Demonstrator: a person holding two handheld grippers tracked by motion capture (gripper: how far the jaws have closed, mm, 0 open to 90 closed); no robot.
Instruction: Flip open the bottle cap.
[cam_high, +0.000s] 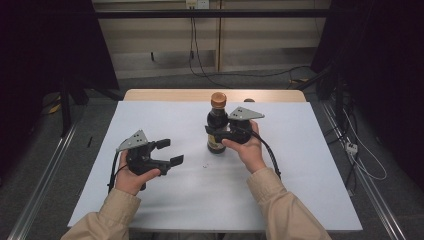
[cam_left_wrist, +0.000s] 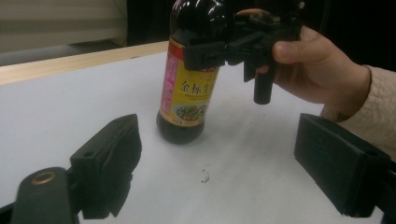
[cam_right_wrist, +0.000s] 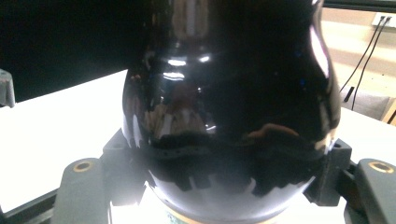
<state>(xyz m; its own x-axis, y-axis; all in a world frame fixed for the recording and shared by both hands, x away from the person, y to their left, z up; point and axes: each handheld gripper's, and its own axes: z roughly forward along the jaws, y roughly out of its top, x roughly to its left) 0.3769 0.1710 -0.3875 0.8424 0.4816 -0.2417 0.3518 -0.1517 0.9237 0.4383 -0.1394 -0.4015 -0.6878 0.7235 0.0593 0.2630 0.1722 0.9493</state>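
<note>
Near table (cam_high: 165, 205) centre, we are gripping upright sauce bottle (cam_high: 217, 131) with right gripper (cam_high: 216, 132), jaws clamping its shoulder; left gripper (cam_high: 170, 152) hovering nearer-left, jaws wide, holding nothing.

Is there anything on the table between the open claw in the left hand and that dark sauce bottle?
Almost nothing: bare white sheet lies between the left gripper and the bottle, with one tiny dark speck, seen in the left gripper view.

My wooden table (cam_high: 150, 94) carries a white sheet (cam_high: 300, 165) over most of its top; the dark sauce bottle (cam_high: 217, 125) stands upright on that sheet, mid-table.
</note>
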